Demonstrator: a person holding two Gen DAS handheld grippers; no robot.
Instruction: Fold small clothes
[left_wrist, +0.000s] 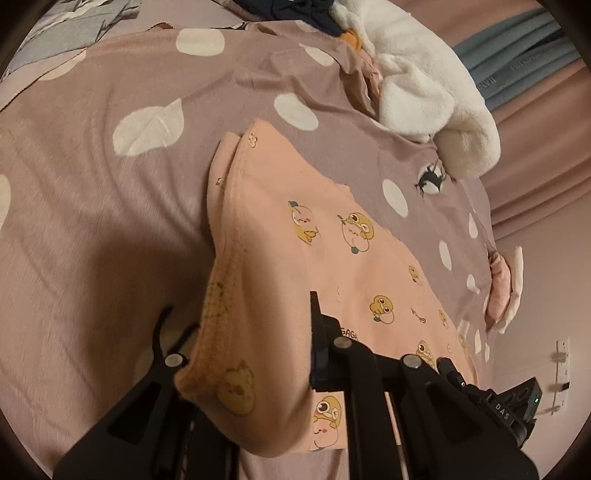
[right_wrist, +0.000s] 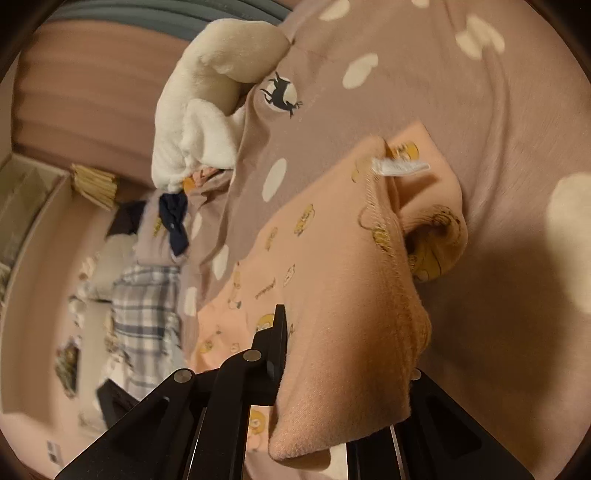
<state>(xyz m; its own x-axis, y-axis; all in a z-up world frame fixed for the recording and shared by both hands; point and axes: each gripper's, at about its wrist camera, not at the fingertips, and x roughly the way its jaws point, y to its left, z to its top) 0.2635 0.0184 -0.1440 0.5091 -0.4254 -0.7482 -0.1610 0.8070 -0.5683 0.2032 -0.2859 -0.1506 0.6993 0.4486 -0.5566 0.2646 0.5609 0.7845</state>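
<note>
A small peach garment printed with yellow cartoon ducks lies on a mauve bedsheet with white spots. My left gripper is shut on a folded edge of it, and the cloth bunches up and drapes between the black fingers. In the right wrist view the same garment has its stitched hem and a white label turned up. My right gripper is shut on that raised edge. Its right finger is hidden under the fabric. The pinched edges are off the sheet; the rest still lies on it.
A white fluffy garment lies just beyond the peach one, next to a dark navy cloth. A plaid cloth and other clothes lie further along the bed. Pink curtains hang behind.
</note>
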